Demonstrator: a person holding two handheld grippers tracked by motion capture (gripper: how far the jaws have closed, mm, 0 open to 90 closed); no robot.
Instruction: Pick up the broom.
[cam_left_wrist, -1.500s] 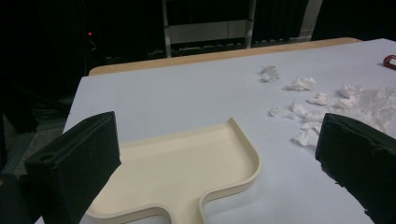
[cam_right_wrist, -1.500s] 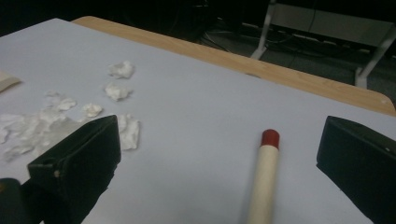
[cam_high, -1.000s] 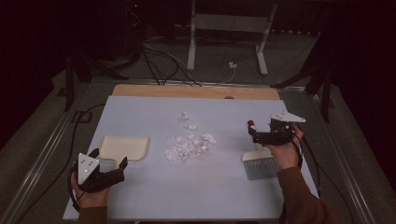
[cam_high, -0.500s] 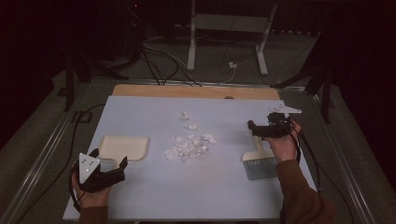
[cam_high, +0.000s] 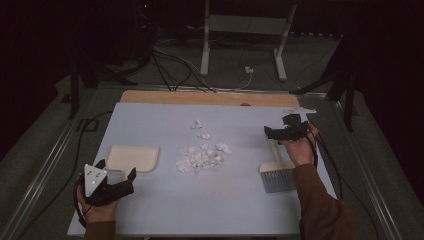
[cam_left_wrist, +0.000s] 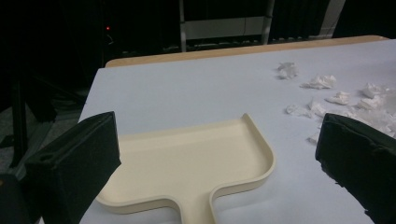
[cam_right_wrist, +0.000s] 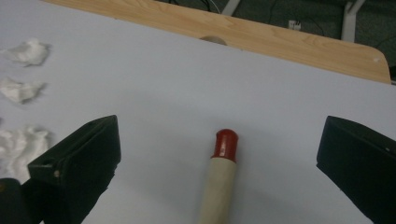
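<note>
Right gripper (cam_right_wrist: 219, 154) spread around round, apparently wooden brush handle (cam_right_wrist: 219, 182), left gripper (cam_left_wrist: 219, 163) spread before smooth cream dustpan (cam_left_wrist: 187, 168)

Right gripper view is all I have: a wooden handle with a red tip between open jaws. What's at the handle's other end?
Observer: A brush with grey bristles, lying on the table near the person's right side, seen in the high view.
Operator: What is there to sweep?
Observer: Scraps of white paper, scattered mid-table, left of the brush.
Operator: Any dustpan?
Observer: Yes, a cream dustpan lies flat left of the scraps; the left gripper view shows its handle pointing toward the left gripper.
Operator: Is that gripper holding it?
Observer: No. Its jaws are open, with the pan between and ahead of them, untouched.
</note>
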